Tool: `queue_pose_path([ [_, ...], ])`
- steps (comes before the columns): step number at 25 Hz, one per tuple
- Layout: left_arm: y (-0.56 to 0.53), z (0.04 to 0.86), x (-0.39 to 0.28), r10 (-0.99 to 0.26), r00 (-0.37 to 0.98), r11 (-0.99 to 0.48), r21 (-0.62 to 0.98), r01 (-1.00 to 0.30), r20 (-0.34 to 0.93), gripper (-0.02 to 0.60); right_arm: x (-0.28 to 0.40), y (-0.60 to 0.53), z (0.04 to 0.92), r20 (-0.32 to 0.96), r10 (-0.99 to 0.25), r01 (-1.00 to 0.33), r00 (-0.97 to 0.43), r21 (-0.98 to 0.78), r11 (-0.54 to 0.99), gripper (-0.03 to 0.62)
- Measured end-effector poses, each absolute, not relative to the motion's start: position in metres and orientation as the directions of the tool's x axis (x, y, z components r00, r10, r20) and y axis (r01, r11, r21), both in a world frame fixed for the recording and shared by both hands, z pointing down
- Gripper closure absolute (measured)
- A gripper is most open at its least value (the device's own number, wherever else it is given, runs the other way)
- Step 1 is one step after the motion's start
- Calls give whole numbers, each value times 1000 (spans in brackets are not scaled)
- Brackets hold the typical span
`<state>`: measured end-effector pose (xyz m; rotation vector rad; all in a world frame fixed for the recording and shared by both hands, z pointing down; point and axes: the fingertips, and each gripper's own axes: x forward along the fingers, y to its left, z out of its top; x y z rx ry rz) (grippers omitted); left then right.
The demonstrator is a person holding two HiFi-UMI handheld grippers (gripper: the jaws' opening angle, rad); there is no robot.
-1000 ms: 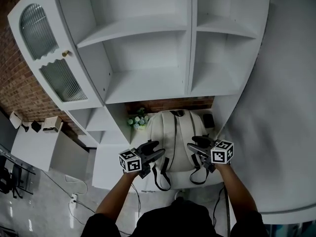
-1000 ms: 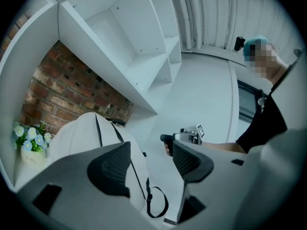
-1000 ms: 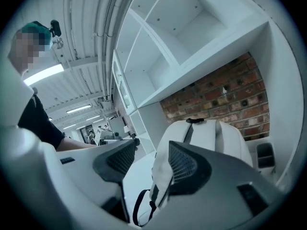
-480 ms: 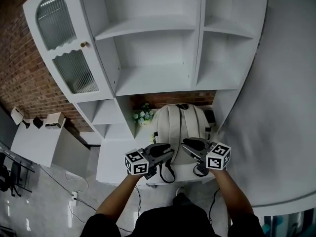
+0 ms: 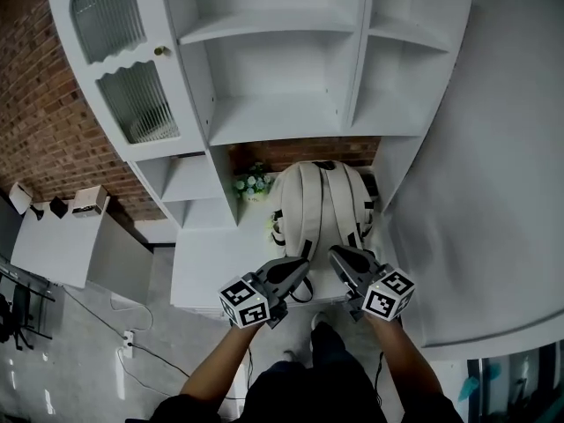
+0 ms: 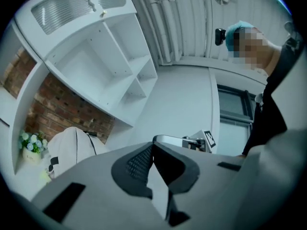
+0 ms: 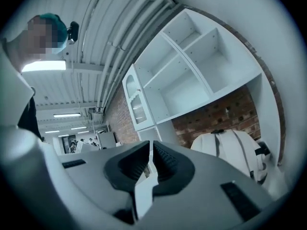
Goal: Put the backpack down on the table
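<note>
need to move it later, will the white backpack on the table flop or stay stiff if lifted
Probably floppy: the backpack is fabric with loose shoulder straps, so it would likely sag. It stands upright and rounded, so it may be stuffed. Tall on the table, it could tip if pushed.

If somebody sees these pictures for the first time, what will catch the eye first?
The white backpack stands on the white table before the brick wall, with its straps toward the person. Above it rises a big white shelf unit. Nearer the person, the left gripper and the right gripper have just been closing their jaws, with nothing between them.
</note>
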<state>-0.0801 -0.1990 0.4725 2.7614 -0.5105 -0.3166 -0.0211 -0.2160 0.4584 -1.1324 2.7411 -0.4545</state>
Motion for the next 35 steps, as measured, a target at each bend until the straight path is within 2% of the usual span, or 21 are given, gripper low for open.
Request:
queue_pose_path([
  [4,-189,475,-97,-462,871,-845,381,-376,-164,565,-35,-186,461,17,-742,-727,-670,-219,651,557],
  [10,-162,487,-100,-624,779,-746,349,-568,-66,565,-30,-165,486,77,-784,-766,-616,-291,573,557],
  [14,-133,488,-89,-700,712,-685,323,-653,-47,565,-22,-143,495,114,-823,-816,-556,-263,514,557],
  [19,-94,488,-61,-765,643,-620,318,-717,-41,565,-12,-93,488,98,-841,-842,-532,-163,514,560],
  [24,-50,506,-22,-827,562,-518,354,-779,28,565,27,-46,495,113,-873,-880,-475,-77,469,563],
  [30,9,529,17,-869,490,-454,285,-844,67,565,73,10,518,142,-889,-900,-435,-90,426,566],
  [35,47,536,36,-882,466,-444,206,-872,68,565,85,49,533,154,-895,-908,-418,-44,417,573],
])
